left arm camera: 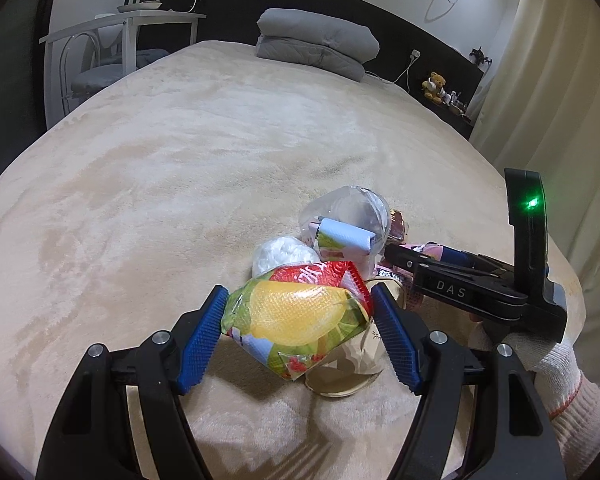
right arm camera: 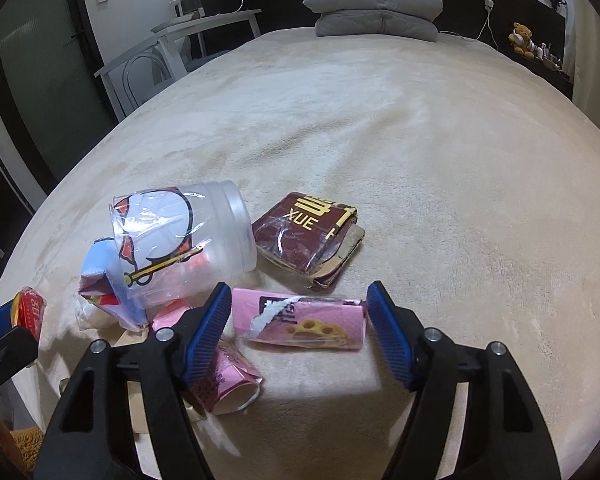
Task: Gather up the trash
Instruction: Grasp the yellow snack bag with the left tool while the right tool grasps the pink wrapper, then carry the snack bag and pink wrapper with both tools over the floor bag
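Left gripper (left arm camera: 298,320) jaws clamped on crumpled yellow-green snack wrapper (left arm camera: 296,320), held above the beige bed (left arm camera: 180,168) beside the trash pile. Right gripper (right arm camera: 298,322) jaws straddling pink wrapper (right arm camera: 300,322) lying on bed; pad contact not discernible. Clear plastic cup (right arm camera: 184,240) and brown carton (right arm camera: 312,236) just behind.

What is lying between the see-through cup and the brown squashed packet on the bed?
Nothing: in the right wrist view only bare beige blanket shows between the clear cup and the brown packet.
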`<act>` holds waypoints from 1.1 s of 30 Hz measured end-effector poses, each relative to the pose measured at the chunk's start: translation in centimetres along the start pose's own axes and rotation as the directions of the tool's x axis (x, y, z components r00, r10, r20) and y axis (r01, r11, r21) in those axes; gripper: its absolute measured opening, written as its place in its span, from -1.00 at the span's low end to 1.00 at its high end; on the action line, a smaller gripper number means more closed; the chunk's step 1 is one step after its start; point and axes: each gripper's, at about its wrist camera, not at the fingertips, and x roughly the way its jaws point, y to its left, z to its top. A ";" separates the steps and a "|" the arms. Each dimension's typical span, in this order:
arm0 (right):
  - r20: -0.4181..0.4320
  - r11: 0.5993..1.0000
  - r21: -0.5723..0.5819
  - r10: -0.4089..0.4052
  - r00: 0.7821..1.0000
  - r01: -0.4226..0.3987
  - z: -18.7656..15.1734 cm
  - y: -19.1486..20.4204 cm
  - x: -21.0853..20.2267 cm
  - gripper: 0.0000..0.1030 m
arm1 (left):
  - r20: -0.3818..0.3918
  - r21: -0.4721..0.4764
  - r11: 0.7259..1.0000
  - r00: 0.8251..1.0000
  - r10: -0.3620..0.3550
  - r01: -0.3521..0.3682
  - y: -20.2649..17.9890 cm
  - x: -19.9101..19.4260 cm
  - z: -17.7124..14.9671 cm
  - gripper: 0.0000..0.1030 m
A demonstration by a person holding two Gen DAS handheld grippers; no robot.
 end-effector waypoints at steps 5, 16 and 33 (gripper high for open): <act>0.014 1.000 0.000 -0.005 1.000 0.005 0.0 -0.4 -0.5 0.25 | 0.012 0.015 1.000 1.000 0.000 0.000 -0.1 -0.3 0.0 0.39; 0.054 1.000 0.006 0.007 0.999 -0.007 -0.8 -1.5 -3.3 0.23 | 0.033 0.010 1.000 0.999 -0.011 0.011 -0.1 -1.0 -0.2 0.39; 0.146 0.997 0.031 0.068 0.987 -0.073 -5.0 -2.5 -12.0 0.23 | 0.104 0.001 0.998 0.992 -0.070 0.070 -1.3 -4.7 -2.1 0.39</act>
